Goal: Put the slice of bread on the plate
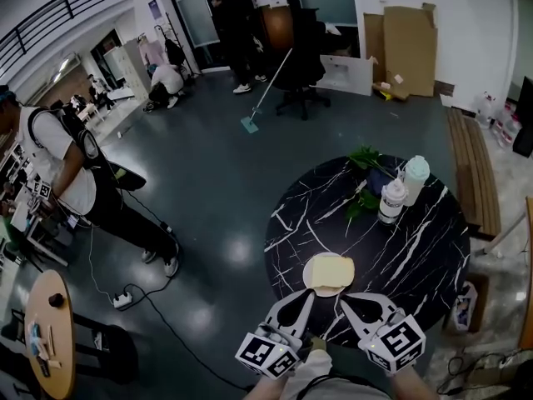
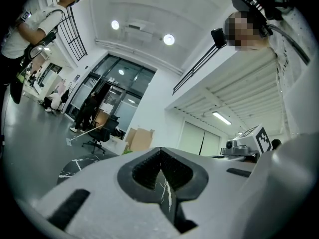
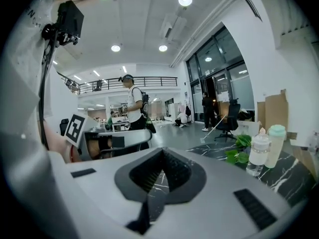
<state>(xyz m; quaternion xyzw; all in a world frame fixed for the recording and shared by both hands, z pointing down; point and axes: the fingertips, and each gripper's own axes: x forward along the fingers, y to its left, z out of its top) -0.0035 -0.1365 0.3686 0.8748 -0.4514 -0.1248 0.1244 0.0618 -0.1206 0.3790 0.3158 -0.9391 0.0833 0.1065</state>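
We are standing in an open office hall: well beyond our fingers (image 1: 306, 300) a chair (image 1: 301, 57) is sitting by glass doors (image 1: 197, 15), cardboard (image 1: 410, 48) is leaning on a wall, and a railing (image 1: 50, 19) is running high to their left.

Clear bottle (image 1: 391, 200), perhaps leafy plant (image 1: 365, 158)

The black marble desk (image 1: 416, 257) bears a plate (image 1: 325, 292) at seven o'clock. A small bottle (image 1: 391, 200), a taller bottle (image 1: 414, 177) and a plant (image 1: 365, 158) stand toward one.
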